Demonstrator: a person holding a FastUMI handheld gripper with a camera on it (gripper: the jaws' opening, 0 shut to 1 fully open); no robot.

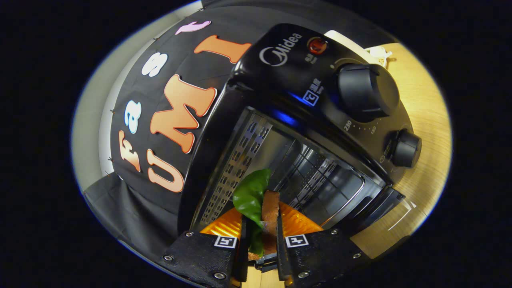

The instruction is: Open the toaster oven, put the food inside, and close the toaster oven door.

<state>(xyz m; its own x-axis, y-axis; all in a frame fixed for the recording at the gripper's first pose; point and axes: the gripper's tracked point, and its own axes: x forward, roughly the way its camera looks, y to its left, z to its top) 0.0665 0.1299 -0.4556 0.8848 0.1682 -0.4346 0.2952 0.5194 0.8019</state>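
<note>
Gripper (262,244) nearly closed, both fingers pinching a light, soft toy sandwich (269,214) of green leaf and brown bread; floppy, best held mid-slice. Just beyond: open black toaster oven (304,96) on wooden tabletop (424,120).

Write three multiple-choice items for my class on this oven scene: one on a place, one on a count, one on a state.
1. Where is the food?
A. Between the tool's fingers
B. On top of the oven
C. On the table beside the oven

2. How many knobs show on the oven's panel?
A. One
B. Two
C. Four

3. What state is the oven door in?
A. Shut
B. Open
C. Removed and lying on the table

Answers:
1 A: the tool is shut on the food, just ahead of the oven mouth.
2 B: a large knob sits by a smaller knob.
3 B: the door hangs down and the rack inside is bare to view.
</note>
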